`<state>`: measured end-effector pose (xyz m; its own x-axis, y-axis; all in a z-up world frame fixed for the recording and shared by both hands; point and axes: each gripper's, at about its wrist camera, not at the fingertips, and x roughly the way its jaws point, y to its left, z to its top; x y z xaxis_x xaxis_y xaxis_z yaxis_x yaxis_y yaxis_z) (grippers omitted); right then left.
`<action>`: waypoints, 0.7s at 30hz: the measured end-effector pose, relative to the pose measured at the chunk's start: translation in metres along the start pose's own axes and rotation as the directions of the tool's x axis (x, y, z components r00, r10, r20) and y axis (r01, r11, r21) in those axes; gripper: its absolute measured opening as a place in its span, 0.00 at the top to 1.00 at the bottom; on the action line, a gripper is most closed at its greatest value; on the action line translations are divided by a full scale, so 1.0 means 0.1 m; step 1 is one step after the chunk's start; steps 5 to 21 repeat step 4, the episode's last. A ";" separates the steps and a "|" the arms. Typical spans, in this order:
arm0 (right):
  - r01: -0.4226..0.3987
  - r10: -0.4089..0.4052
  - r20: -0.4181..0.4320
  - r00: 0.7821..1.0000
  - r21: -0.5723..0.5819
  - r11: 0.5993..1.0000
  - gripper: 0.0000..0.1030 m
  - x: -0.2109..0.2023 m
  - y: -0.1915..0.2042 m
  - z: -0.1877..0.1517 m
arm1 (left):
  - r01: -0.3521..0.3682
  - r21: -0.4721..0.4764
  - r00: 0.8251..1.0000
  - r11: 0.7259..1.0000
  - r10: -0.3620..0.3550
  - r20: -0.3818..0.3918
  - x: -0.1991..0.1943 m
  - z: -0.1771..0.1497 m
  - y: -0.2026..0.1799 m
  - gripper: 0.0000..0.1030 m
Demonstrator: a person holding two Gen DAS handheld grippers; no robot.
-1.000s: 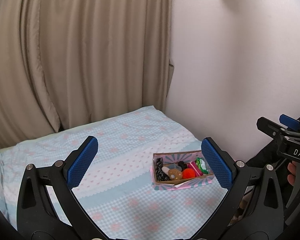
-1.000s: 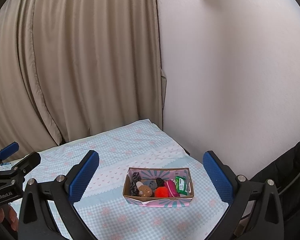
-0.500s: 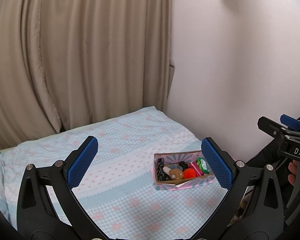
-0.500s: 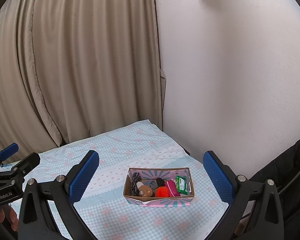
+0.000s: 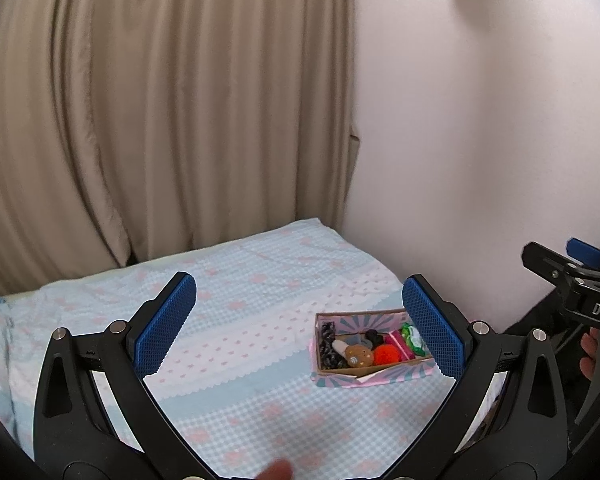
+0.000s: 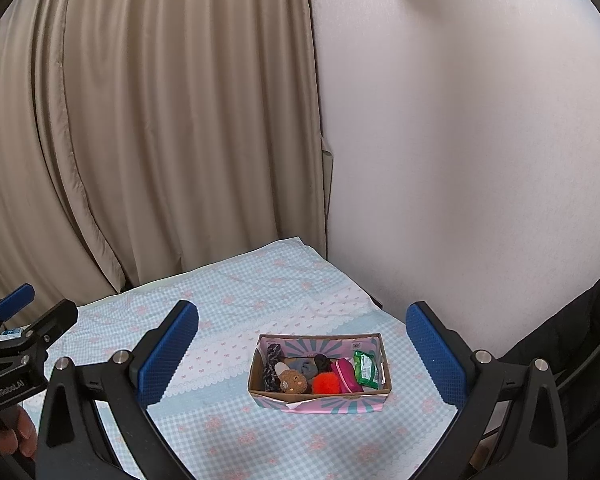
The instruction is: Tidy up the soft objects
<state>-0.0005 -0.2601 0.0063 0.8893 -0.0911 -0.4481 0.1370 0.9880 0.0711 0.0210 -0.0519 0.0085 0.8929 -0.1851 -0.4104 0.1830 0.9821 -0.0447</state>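
Beige curtains (image 6: 148,128) and a pale wall (image 6: 460,140) back the bed (image 6: 228,292) we work over, spread with a blue checked sheet. Our left claw (image 5: 300,326) hangs released, grasping nothing, and our right claw (image 6: 302,350) is spread wide too, equally empty. Between the right claw's blue pads (image 6: 168,354) sits a small cardboard box (image 6: 320,400) on the sheet. Inside it (packed close together) we see a brown plush (image 6: 293,381), an orange pompom (image 6: 326,384), a pink pouch (image 6: 346,374), a green packet (image 6: 366,368) and dark fabric pieces (image 6: 272,364).
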 end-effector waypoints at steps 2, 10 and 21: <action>0.001 -0.001 -0.004 1.000 0.003 1.000 0.00 0.01 0.01 0.00 | -0.011 -0.007 1.000 1.000 0.011 0.008 0.01 -0.01 0.02 0.00; 0.004 -0.003 -0.009 1.000 0.006 1.000 0.00 0.03 0.02 -0.01 | -0.018 -0.013 1.000 1.000 0.019 0.009 0.03 -0.02 0.05 0.00; 0.004 -0.003 -0.009 1.000 0.006 1.000 0.00 0.03 0.02 -0.01 | -0.018 -0.013 1.000 1.000 0.019 0.009 0.03 -0.02 0.05 0.00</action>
